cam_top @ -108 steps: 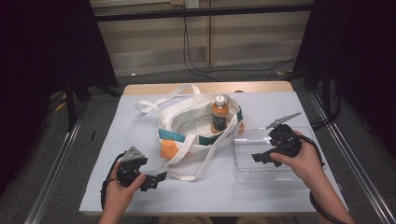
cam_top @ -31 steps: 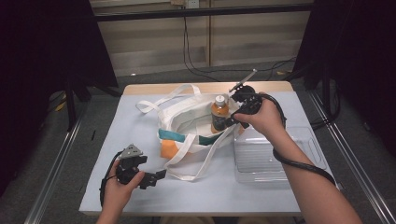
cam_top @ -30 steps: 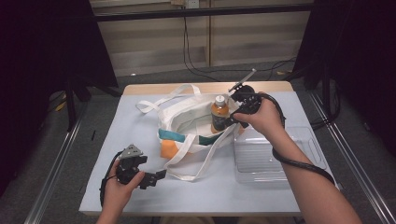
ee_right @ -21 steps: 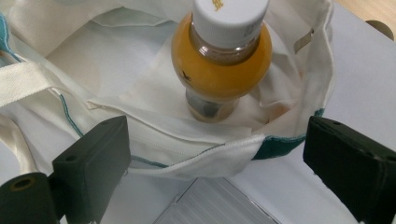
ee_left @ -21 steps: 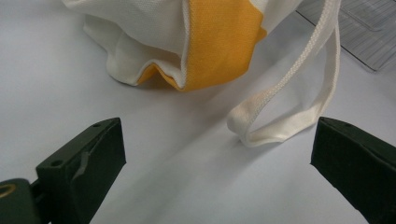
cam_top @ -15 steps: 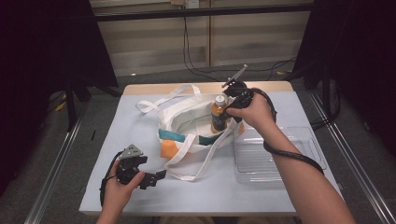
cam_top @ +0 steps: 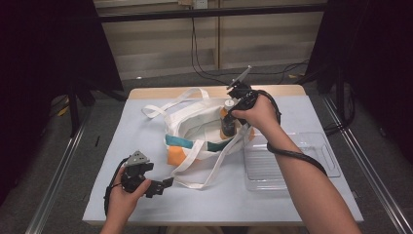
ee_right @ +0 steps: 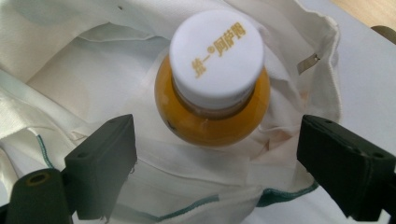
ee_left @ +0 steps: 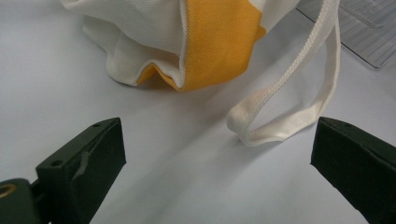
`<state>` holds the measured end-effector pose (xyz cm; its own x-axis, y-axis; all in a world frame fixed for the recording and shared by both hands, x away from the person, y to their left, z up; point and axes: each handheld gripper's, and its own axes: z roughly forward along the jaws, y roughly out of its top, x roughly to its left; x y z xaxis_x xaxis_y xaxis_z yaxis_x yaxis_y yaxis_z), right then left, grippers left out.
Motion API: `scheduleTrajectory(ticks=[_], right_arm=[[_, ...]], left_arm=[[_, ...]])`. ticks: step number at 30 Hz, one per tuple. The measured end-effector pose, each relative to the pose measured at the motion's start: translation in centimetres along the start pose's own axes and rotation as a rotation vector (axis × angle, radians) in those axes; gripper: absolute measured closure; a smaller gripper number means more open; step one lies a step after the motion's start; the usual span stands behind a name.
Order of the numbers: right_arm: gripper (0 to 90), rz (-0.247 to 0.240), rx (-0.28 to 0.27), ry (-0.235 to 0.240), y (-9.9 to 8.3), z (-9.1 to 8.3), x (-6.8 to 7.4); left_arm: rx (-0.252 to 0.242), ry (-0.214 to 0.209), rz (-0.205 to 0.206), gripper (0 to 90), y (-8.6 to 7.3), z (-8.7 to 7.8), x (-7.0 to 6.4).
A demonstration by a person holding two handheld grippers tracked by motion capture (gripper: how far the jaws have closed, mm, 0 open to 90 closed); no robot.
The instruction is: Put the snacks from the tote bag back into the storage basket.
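We see the bottle [ee_right: 214, 79] of orange drink standing upright inside the open tote bag [cam_top: 195, 129], its white cap [ee_right: 217, 56] facing the right gripper's camera. Our right gripper [ee_right: 215, 163] hangs just above it with its jaws spread wide, one at about eight o'clock and one at four o'clock of the bottle, gripping nothing. In the high view the clear tray [cam_top: 292, 161] lies at four o'clock from the bag. Our left gripper [ee_left: 219, 158] rests low at seven o'clock from the bag, jaws wide apart and empty, with a white strap loop [ee_left: 285, 116] lying on the table [cam_top: 146, 126] between them.
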<state>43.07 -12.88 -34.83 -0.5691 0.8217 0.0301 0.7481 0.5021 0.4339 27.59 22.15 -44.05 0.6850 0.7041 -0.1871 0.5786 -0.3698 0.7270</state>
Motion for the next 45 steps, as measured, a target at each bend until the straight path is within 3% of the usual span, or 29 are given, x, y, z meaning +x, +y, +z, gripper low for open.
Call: scheduleTrajectory(ticks=[16,37,45], right_arm=[[21.2,0.010,0.019,-0.003,0.8,1.5,0.0],[25.5,-0.007,0.044,-0.011,1.7,3.1,0.6],[29.7,0.015,0.048,-0.020,1.7,3.4,0.5]], left_arm=[[0.005,0.000,0.007,2.8,0.1,0.1,-0.1],[0.007,0.008,0.011,2.8,0.0,0.1,0.1],[0.010,0.006,0.012,2.8,0.0,0.1,0.0]])
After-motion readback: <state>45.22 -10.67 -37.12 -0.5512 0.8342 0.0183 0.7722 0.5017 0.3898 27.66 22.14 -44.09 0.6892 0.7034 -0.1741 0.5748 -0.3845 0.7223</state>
